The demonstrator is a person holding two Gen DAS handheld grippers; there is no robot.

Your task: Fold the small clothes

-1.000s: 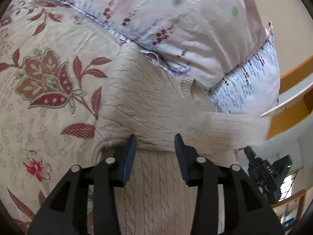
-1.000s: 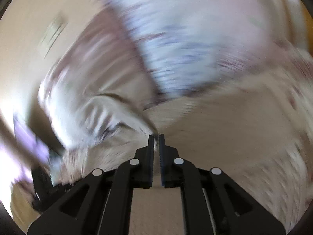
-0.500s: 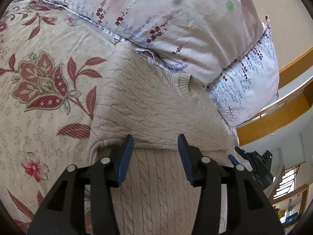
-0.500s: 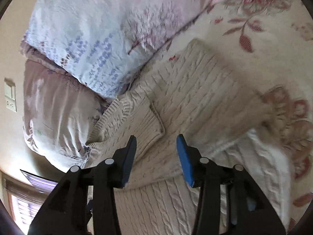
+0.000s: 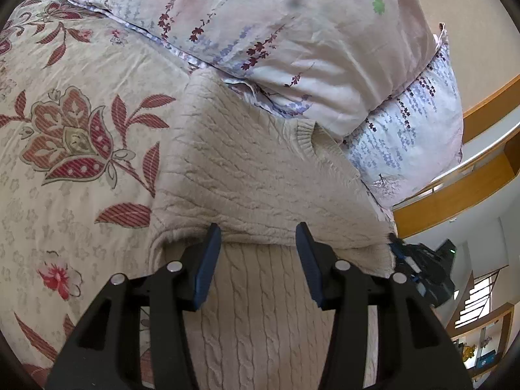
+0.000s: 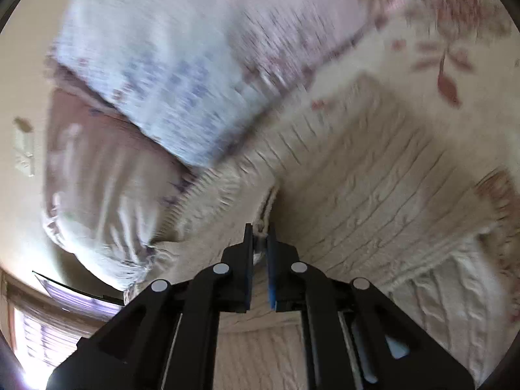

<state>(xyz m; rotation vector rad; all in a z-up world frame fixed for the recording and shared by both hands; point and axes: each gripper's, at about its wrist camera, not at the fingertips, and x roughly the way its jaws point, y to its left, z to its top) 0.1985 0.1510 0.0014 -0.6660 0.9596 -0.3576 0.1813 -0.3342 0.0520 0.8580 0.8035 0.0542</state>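
At the bottom of the left wrist view my left gripper (image 5: 258,239) stands spread wide, gripping nothing, its tips at the fold edge of the cream cable-knit sweater (image 5: 247,175) on the floral bedspread (image 5: 65,169). Low in the blurred right view, my right gripper (image 6: 260,235) is clenched on a sweater edge (image 6: 357,178). Beyond, pillows (image 5: 292,42) fill the upper frame.

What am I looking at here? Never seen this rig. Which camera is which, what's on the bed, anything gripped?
There is no robot: a person holds a two-finger gripper in each hand, each with a fisheye camera looking along its fingers. In the left wrist view, the left gripper is open, holding nothing, at a fold of a cream cable-knit sweater. The sweater lies on a floral bedspread below two pillows. In the blurred right wrist view, the right gripper is shut on a sweater edge.
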